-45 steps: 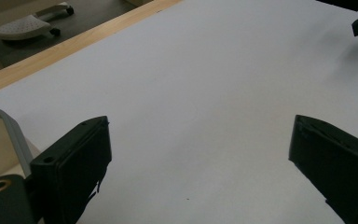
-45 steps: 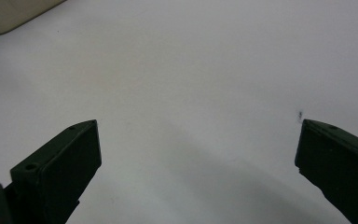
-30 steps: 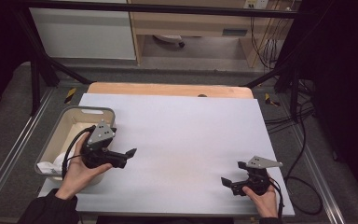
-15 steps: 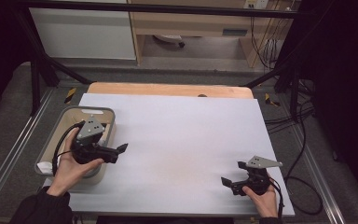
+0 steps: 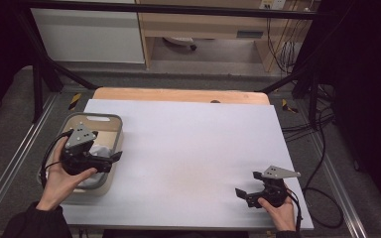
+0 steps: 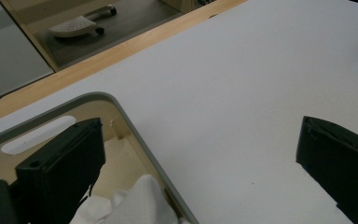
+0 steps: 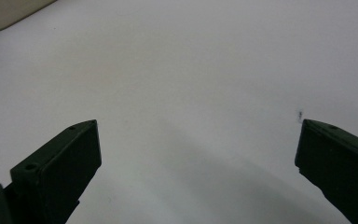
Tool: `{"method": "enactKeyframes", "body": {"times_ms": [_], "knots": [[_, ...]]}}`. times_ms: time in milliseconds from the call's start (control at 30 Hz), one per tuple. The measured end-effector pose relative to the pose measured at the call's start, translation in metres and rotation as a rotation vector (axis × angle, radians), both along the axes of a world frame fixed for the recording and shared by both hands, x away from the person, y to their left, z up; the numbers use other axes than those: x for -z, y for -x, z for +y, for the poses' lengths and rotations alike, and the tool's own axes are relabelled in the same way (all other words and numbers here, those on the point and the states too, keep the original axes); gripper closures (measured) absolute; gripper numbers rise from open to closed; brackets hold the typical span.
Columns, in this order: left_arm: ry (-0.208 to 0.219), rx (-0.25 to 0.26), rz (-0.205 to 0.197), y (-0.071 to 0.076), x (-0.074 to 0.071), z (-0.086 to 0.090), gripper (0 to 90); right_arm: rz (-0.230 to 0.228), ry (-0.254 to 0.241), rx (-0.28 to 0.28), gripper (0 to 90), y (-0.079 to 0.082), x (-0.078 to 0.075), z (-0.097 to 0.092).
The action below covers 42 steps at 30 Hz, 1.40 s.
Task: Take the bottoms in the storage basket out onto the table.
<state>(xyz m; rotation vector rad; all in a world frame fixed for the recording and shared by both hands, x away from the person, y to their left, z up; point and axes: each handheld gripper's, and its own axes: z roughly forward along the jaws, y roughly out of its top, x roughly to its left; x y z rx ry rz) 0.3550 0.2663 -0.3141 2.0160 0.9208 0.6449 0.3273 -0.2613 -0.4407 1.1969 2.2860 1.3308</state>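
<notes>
A beige bin with a grey rim (image 5: 110,120) sits at the left edge of the white table (image 5: 193,144), and a white cloth (image 5: 100,150) lies crumpled inside it. My left gripper (image 5: 114,159) hovers over the bin's right rim, open and holding nothing. In the left gripper view the bin's rim (image 6: 135,128) runs between the jaws and the white cloth (image 6: 135,203) lies below, near the left jaw. My right gripper (image 5: 241,194) rests low near the table's front right corner, open, with bare table (image 7: 191,93) between its jaws.
A wooden strip (image 5: 178,95) edges the table's far side. Black frame bars (image 5: 44,67) and cables (image 5: 322,129) flank the table on the floor. A bin corner (image 7: 9,14) shows far off in the right gripper view.
My left gripper has drawn back to the left, from over the table beside the bin to over the bin's right rim. The right gripper has stayed in place.
</notes>
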Motion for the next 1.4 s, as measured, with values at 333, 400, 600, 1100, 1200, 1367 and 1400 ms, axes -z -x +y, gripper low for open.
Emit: {"method": "enactKeyframes", "body": {"times_ms": [333, 400, 600, 1100, 1200, 1367, 1400], "knots": [[0.013, -0.036, 0.008, 0.009, 0.017, 0.022, 0.6, 0.003, 0.003, -0.002, 0.7, 0.0, 0.0, 0.0], [0.016, -0.043, 0.006, 0.01, 0.018, 0.025, 0.6, 0.002, 0.003, -0.002, 0.7, 0.0, 0.0, 0.0], [0.041, -0.056, 0.012, 0.017, 0.026, 0.035, 0.6, 0.002, 0.004, -0.003, 0.7, 0.0, 0.001, 0.001], [0.049, -0.098, 0.056, 0.025, 0.05, 0.05, 1.7, 0.009, 0.0, -0.007, 0.7, -0.001, 0.001, 0.001], [0.051, -0.102, 0.064, 0.027, 0.053, 0.052, 2.7, 0.01, 0.0, -0.007, 0.7, -0.001, 0.001, 0.001], [0.04, -0.097, 0.073, 0.026, 0.058, 0.05, 4.4, 0.009, 0.001, -0.008, 0.7, -0.001, 0.001, 0.001], [0.042, -0.097, 0.073, 0.025, 0.06, 0.05, 5.3, 0.011, 0.001, -0.007, 0.7, 0.0, 0.001, 0.001]]}}
